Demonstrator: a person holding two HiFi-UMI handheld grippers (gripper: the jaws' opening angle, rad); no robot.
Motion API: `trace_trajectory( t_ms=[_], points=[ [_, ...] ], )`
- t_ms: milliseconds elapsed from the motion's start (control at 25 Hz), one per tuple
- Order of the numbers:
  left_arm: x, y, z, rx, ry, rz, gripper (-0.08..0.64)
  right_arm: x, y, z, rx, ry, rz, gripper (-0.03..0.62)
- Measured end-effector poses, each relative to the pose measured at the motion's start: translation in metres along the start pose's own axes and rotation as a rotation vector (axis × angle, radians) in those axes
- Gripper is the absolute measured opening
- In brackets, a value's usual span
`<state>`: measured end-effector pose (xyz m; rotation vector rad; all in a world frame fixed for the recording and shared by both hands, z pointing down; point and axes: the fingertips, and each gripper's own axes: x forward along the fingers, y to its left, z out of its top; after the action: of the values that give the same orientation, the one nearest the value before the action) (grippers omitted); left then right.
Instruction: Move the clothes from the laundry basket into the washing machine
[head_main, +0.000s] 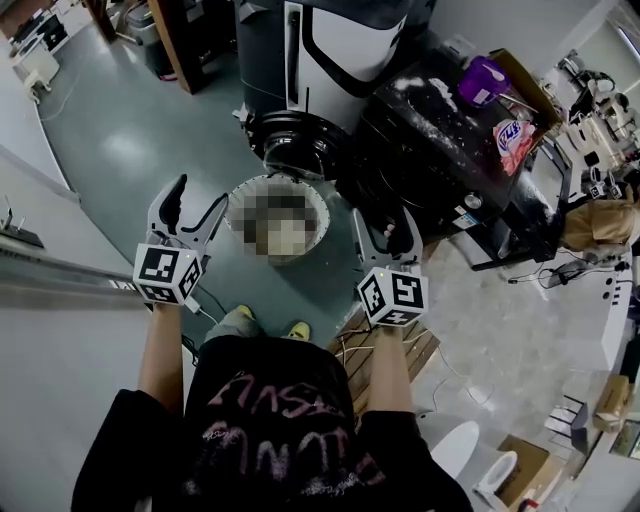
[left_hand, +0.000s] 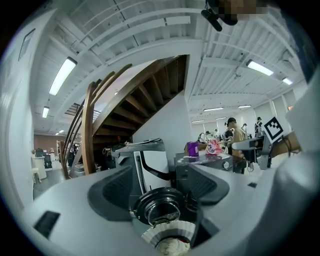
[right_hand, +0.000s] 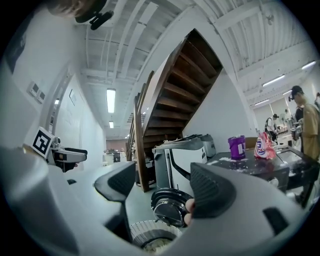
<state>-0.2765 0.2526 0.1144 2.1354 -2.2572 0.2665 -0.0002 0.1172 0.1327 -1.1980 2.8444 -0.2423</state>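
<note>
Laundry basket (head_main: 322, 222) by washing machine (head_main: 330, 40), left gripper (head_main: 200, 192), right gripper (head_main: 384, 218), fingers (head_main: 170, 205) apart

Ribbed plastic laundry basket (head_main: 321, 226), glossy washing machine (head_main: 340, 45), brown wooden staircase (right_hand: 185, 90), smooth floor (head_main: 120, 150)

Both forearms outstretched, left tool (head_main: 198, 198) and right tool (head_main: 385, 224) level, jaws apart

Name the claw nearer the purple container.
Right. The right claw hangs right of the laundry basket, toward the purple container; the left claw hangs left of the basket, farther away.
</note>
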Motion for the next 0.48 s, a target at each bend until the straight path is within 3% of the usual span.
trace_trajectory(
  t_ms=[480],
  points=[
    [0.053, 0.022, -0.017, -0.003, 0.029, -0.045, 0.345, 0.052, -0.013, -0.017, 0.018, 0.026, -0.003, 0.341]
  ],
)
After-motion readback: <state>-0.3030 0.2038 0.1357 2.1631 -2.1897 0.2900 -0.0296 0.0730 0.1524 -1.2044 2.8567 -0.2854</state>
